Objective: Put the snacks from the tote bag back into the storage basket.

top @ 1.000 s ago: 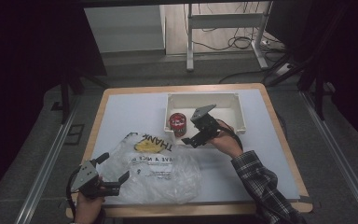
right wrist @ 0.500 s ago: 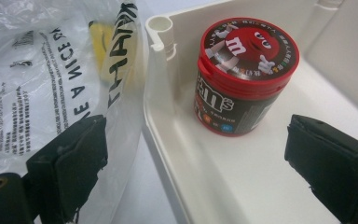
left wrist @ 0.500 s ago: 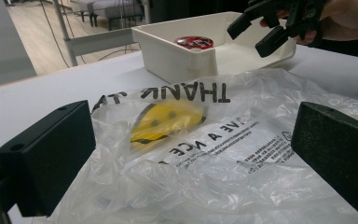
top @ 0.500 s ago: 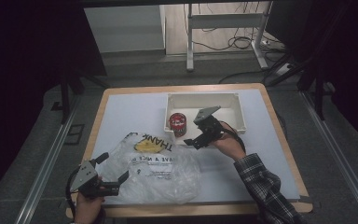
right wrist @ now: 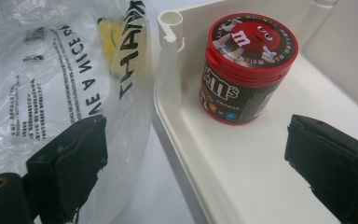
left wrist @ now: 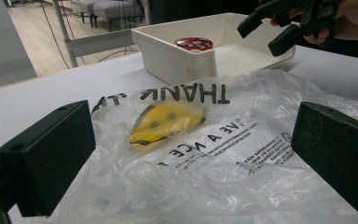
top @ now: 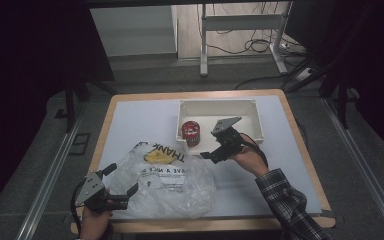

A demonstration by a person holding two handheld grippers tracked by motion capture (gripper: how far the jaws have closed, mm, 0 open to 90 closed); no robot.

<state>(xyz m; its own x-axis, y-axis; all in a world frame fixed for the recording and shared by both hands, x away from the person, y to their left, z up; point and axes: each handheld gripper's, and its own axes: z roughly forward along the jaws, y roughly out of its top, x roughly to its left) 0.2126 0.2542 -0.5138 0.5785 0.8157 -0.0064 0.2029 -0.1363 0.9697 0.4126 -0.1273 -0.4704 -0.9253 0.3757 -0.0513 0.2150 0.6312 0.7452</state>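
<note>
Both pairs of jaws stand wide and hold nothing: my right gripper hangs over the near-left corner of the white tray, facing the red-lidded candy tub upright inside it, while my left gripper waits at the plastic bag lying flat on the surface. Reaching seems the step; next I'd straddle the tub and close.

Open right hand-held gripper beside candy tub

Plastic bag, centre of the left gripper view: "THANK", upside down, "A NICE" beneath, fine print unreadable; candy jar, top of the right gripper view: "m" on lid, "m&m's" on side.
</note>
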